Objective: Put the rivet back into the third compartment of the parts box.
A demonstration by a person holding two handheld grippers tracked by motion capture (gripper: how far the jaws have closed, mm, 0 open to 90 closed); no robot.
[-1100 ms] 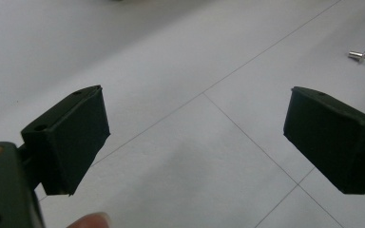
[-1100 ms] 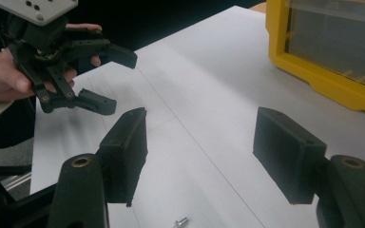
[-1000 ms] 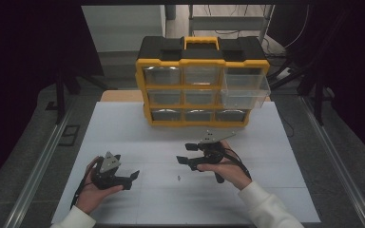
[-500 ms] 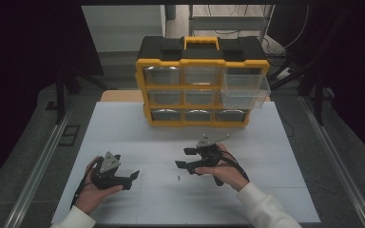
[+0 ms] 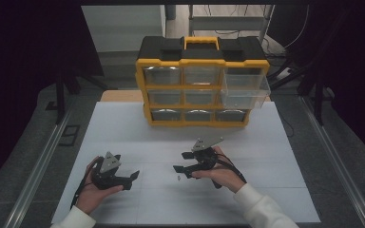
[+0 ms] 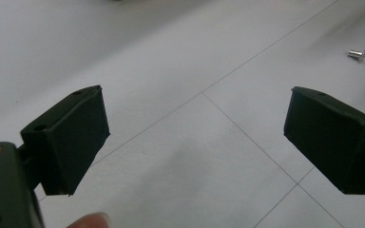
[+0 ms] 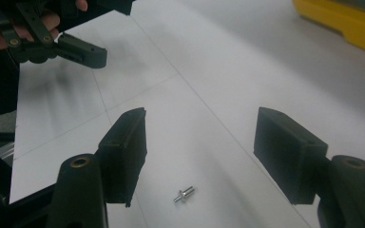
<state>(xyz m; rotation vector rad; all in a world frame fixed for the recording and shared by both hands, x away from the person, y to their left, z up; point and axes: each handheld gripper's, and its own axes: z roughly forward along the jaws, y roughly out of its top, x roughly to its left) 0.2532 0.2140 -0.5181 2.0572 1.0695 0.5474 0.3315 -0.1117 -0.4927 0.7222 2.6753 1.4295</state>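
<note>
A tiny silver screw (image 5: 177, 177) lies on the white table top, just in front of my right gripper (image 5: 180, 162). In the right gripper view the screw (image 7: 184, 194) rests on the table low between the jaws, and the right gripper (image 7: 202, 156) is open, its pads clear of the screw. My left gripper (image 5: 134, 175) is held low over the table at the front left. It stands open and empty (image 6: 195, 137), with the screw (image 6: 360, 54) far off at the upper right.
A yellow and black drawer cabinet (image 5: 202, 61) stands at the back of the white table (image 5: 123, 133). Its upper right clear drawer (image 5: 244, 91) is pulled out. A finger of the left gripper (image 7: 83, 52) shows in the right gripper view.
The right gripper has crept slightly toward the front edge, nearer the screw. The left gripper has stayed where it was.
</note>
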